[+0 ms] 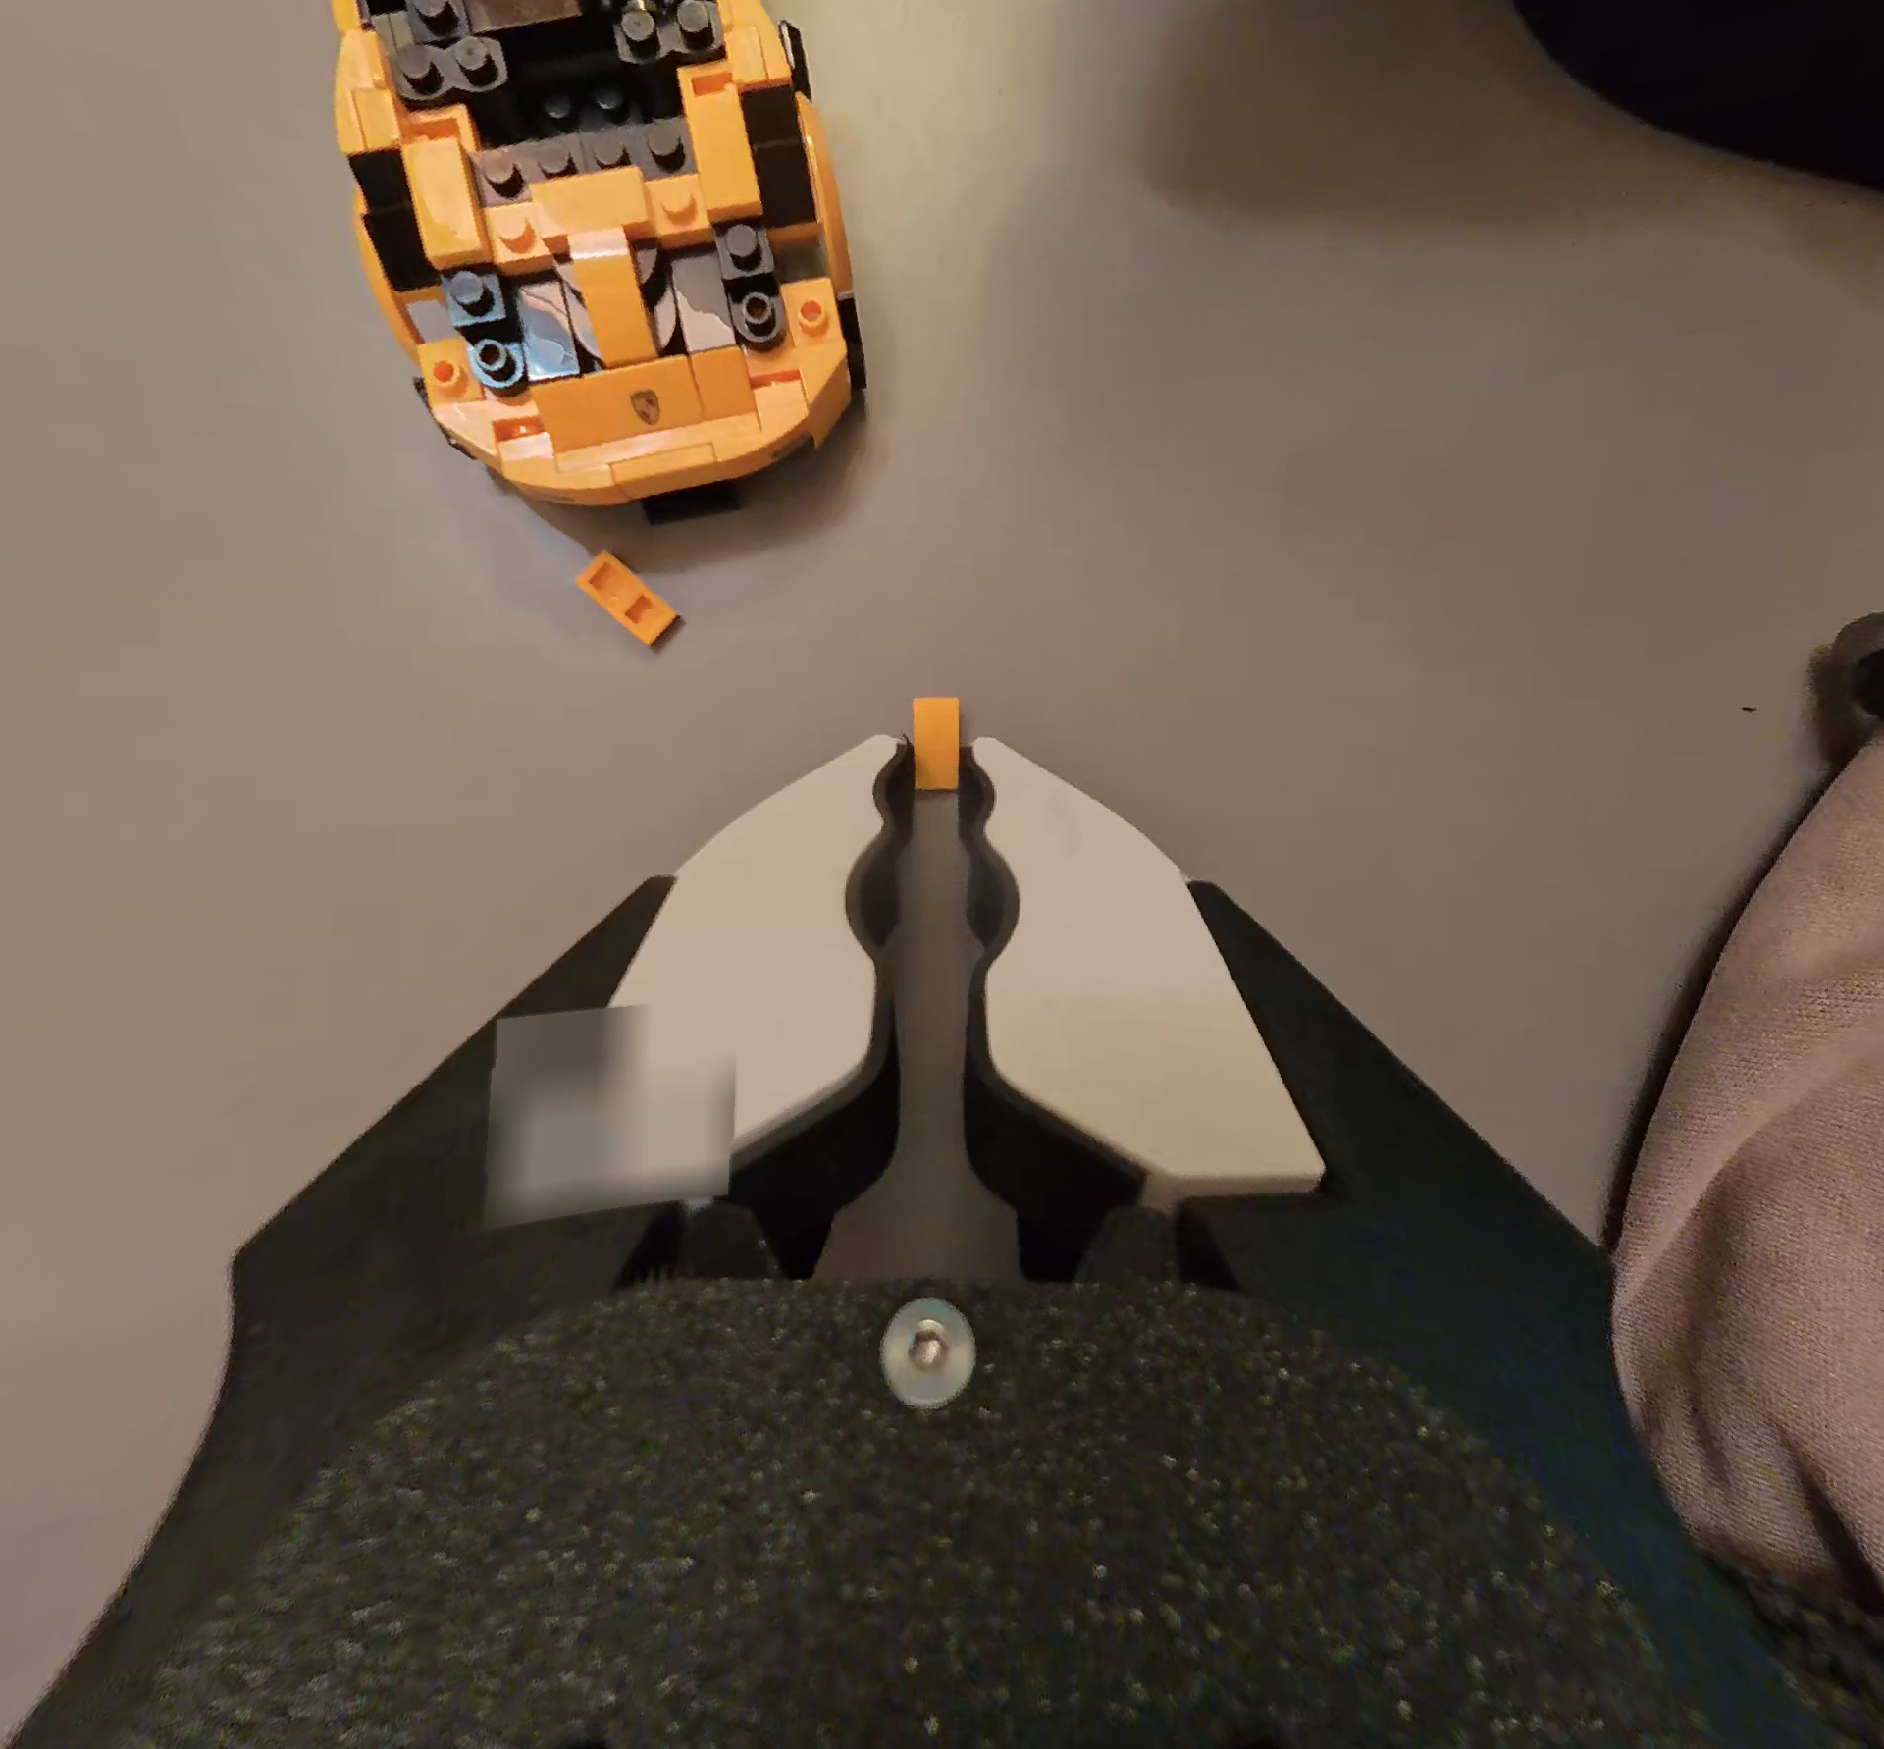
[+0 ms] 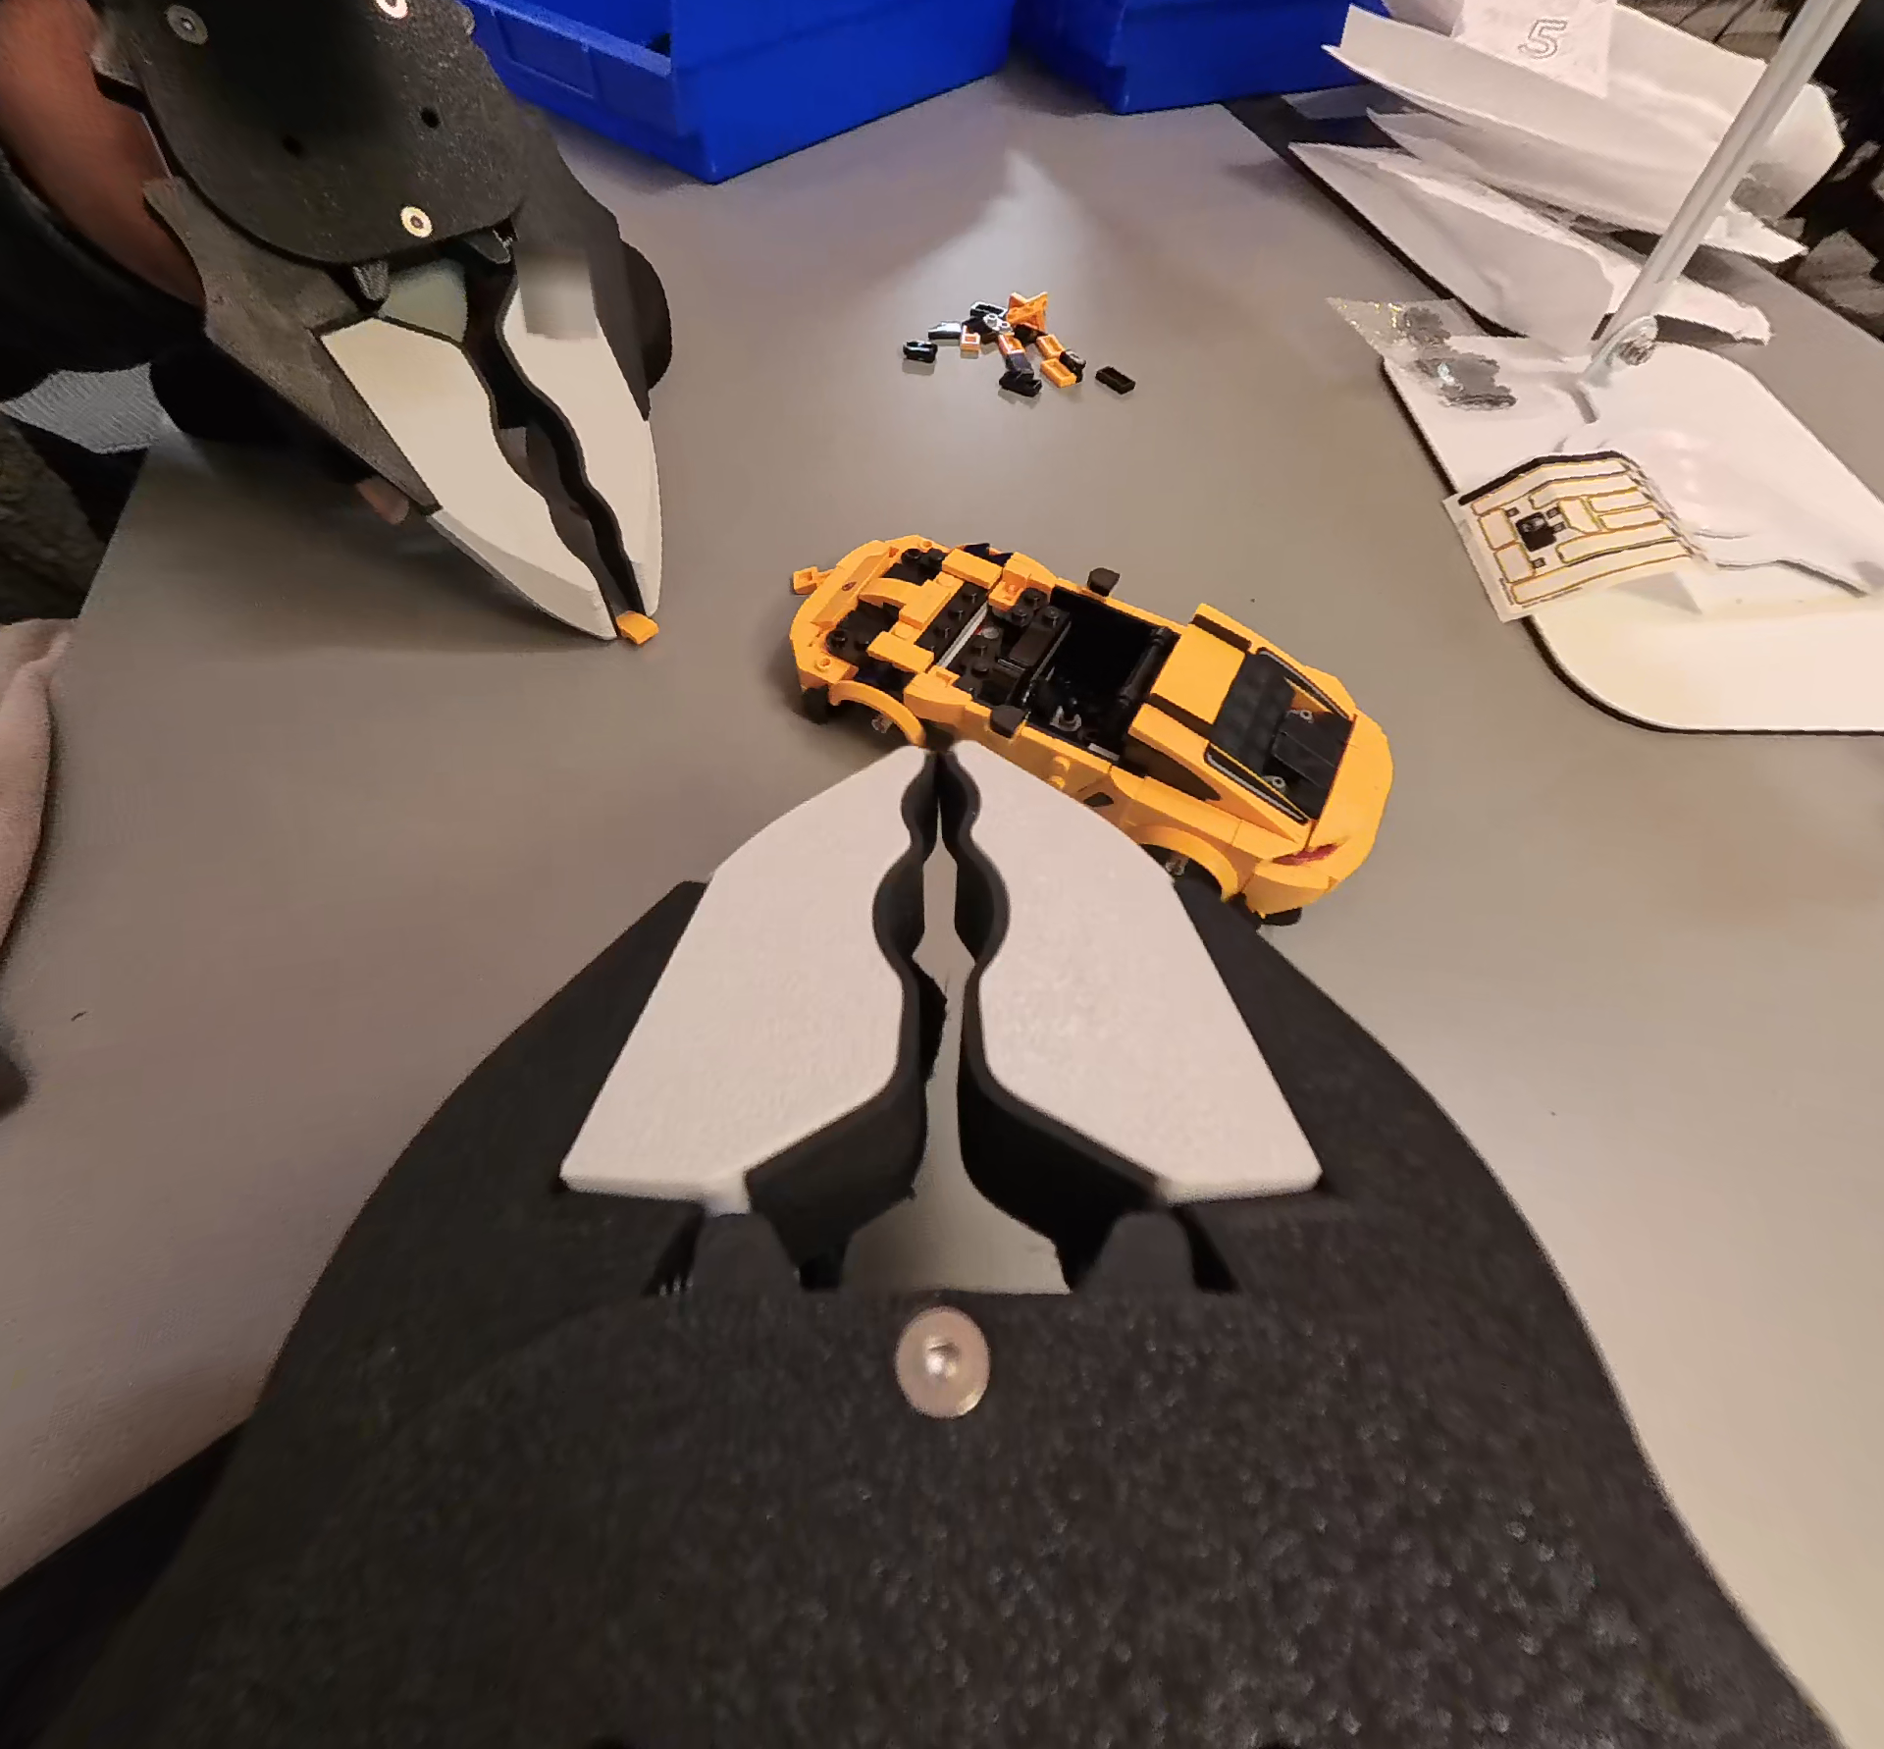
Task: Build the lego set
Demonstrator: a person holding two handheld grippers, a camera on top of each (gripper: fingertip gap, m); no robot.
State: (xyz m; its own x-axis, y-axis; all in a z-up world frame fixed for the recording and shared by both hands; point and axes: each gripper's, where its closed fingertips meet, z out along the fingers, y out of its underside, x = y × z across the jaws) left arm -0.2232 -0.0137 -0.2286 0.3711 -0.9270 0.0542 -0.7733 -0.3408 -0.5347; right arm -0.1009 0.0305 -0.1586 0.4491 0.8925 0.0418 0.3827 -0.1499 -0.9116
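Keep left gripper (image 1: 935,750) clamped on the small orange plate (image 1: 935,742), carry it level to the yellow car (image 1: 602,201), right gripper (image 2: 936,762) closed, empty, steadying it mid-bench.

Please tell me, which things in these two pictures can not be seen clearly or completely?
- Car: in the left wrist view its far end is cut off by the top edge.
- Orange piece in the left gripper: partly hidden between the fingers.
- Loose pieces: in the right wrist view too small to tell their shapes.
- Blue bins: tops cut off by the edge, contents hidden.
- Right gripper: covers part of the car's side.
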